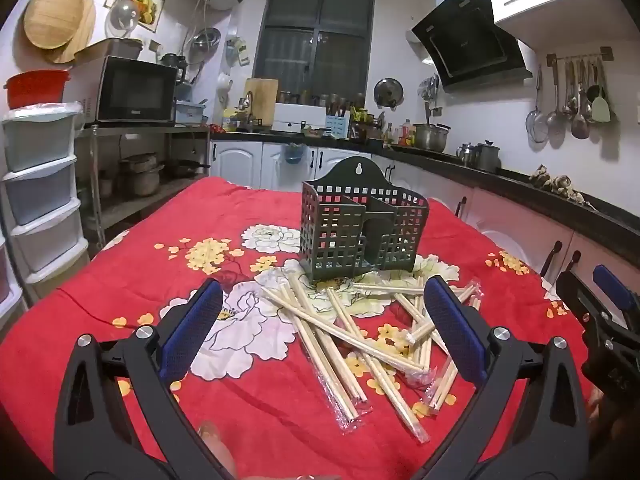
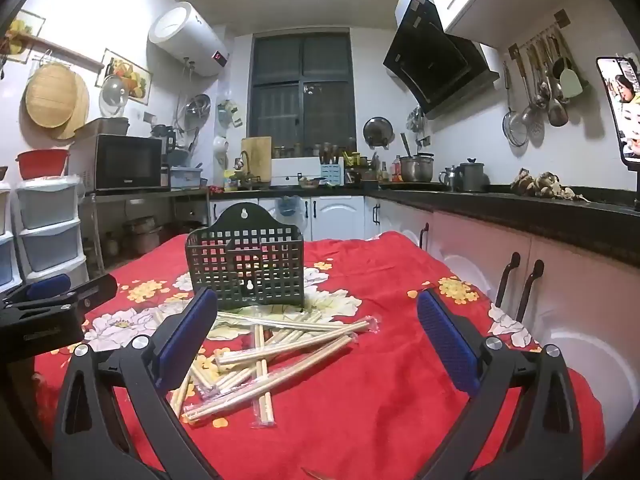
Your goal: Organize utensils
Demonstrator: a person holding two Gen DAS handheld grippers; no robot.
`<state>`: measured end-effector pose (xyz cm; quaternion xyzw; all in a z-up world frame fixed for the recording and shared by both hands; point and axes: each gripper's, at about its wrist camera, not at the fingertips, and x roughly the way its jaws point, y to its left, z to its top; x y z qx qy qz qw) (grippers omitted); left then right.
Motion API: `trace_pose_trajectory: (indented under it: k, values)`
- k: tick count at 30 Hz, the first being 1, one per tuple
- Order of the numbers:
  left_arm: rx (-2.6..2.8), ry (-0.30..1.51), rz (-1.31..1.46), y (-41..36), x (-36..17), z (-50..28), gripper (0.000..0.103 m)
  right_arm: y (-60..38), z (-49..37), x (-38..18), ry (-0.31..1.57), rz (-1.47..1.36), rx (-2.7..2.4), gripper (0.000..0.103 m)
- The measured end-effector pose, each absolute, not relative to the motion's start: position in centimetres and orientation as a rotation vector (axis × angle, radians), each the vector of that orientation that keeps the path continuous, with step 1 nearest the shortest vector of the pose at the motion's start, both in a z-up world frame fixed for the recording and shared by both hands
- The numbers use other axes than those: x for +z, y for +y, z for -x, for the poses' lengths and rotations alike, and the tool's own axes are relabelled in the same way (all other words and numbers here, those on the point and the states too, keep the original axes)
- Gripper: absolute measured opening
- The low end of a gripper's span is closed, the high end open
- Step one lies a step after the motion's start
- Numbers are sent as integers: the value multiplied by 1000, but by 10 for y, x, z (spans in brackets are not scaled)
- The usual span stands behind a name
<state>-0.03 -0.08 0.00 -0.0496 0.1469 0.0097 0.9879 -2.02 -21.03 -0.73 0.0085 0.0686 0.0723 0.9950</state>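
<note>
before dark holder [image 1: 362, 232], wrapped chopsticks [image 1: 356, 332], crisscrossed

Matt plastic holder [image 1: 362, 228], pale wooden chopsticks [image 1: 352, 336], glossy wrappers, plush cloth [image 1: 160, 272]

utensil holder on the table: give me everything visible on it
The utensil holder is dark green and looks like plastic, with square-grid perforated walls, inner dividers forming compartments, and a taller arched back panel with a keyhole hanging slot. It stands upright on the red floral tablecloth, apparently empty. The wrapped chopsticks lie scattered just in front of its base; contact is unclear. Neither claw touches it.
</note>
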Motion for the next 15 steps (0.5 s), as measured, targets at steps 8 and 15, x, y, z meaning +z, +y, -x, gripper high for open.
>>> trace_pose_trajectory:
  k: [8,15]
  values:
    - [14,298,112,0,0,0,93,-210,20,-7,135,-12,141,97]
    - [11,303,112,-5,4,2,93,-211,20,-7,136,-14,140,97]
